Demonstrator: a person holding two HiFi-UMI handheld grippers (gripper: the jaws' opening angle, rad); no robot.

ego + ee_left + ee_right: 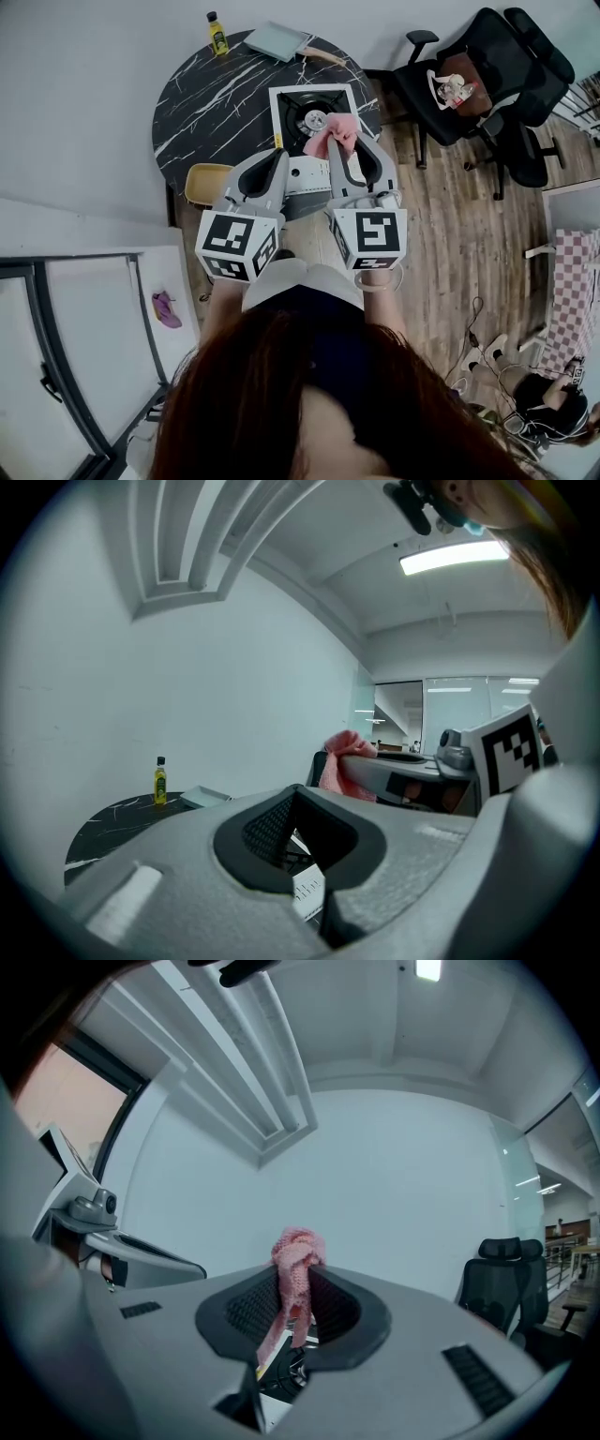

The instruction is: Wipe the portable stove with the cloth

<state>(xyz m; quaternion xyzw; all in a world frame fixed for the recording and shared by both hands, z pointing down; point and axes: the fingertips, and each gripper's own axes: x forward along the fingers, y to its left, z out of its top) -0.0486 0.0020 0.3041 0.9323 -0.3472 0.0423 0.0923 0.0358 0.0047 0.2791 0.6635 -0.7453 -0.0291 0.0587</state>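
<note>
Fingers of the right gripper (296, 1309) are pressed together on a pink cloth (298, 1265). We see it bunched in a knot above the dark ribbed pads (246, 1314), with a loose end dangling below them. In the head view, that cloth sits over the right part of the portable stove (284, 97), just beside its round burner (314, 120); we cannot tell whether it touches the metal.

Fingers of the left gripper (302, 844) are drawn close, leaving only a narrow slit, and hold nothing. Through the slit a bit of the stove's white front shows. This gripper hovers at the stove's near left corner, just beside the right one.

The stove is white and square and stands at the near right edge of a round black marble table (211, 98). At the table's far side are a small yellow bottle (217, 33) and a pale square pan (277, 40) with a wooden handle. A yellow stool (204, 178) is tucked at the table's near left. Black office chairs (487, 75) stand to the right on a wooden floor (450, 234).
</note>
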